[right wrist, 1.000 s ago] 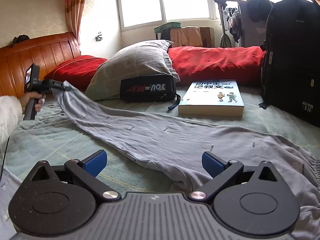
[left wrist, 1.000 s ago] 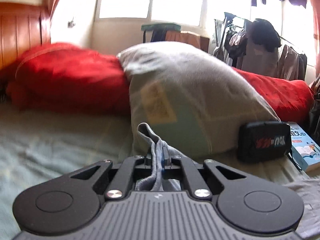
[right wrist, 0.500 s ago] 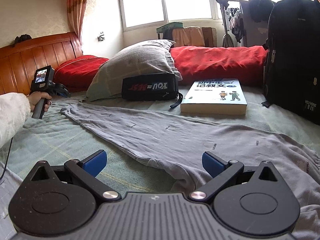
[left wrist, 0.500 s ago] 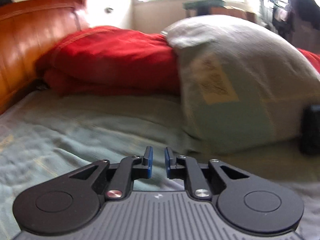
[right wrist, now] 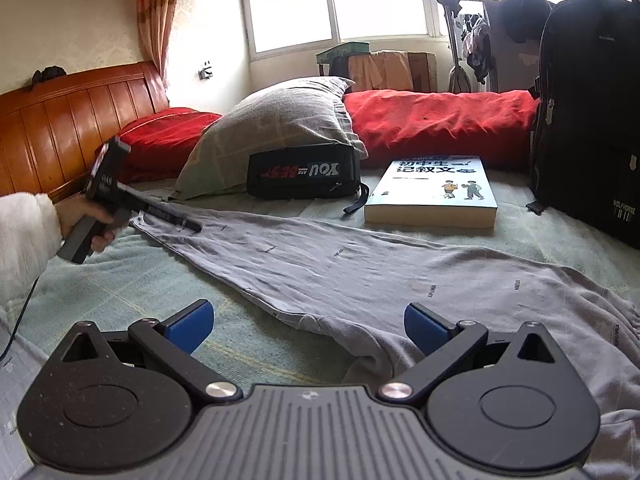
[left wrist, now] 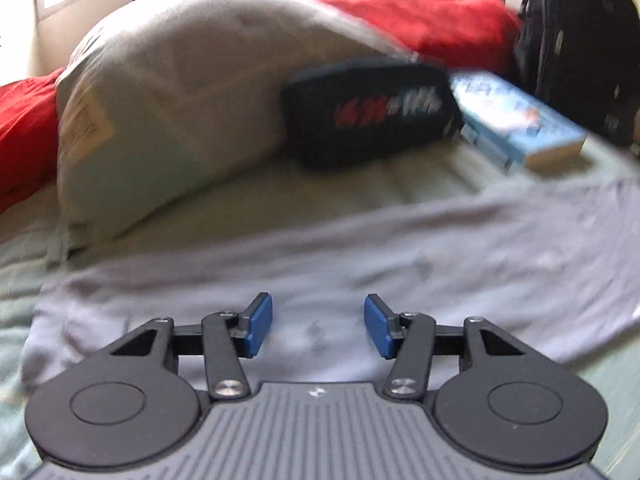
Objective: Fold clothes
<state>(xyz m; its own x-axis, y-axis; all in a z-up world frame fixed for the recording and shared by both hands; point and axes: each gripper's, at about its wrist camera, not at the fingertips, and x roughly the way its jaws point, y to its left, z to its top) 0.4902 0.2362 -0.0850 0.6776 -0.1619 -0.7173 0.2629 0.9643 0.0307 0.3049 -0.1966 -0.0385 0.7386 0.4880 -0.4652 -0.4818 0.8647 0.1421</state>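
Soft grey garment [right wrist: 360, 276] lies long and flat (faintly creased); both hand-held grippers [left wrist: 318, 326] [right wrist: 306, 326] gape, gripping nothing.

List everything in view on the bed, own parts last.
grey trousers: 1, grey, spread flat across bed
pillow: 1, grey check, behind pouch
black pouch: 1, black, against pillow
book: 1, pale blue cover, right of pouch
red quilt: 1, red, along far edge
backpack: 1, black, far right
headboard: 1, orange wood, left
left claw: open, over trouser end
right claw: open, empty
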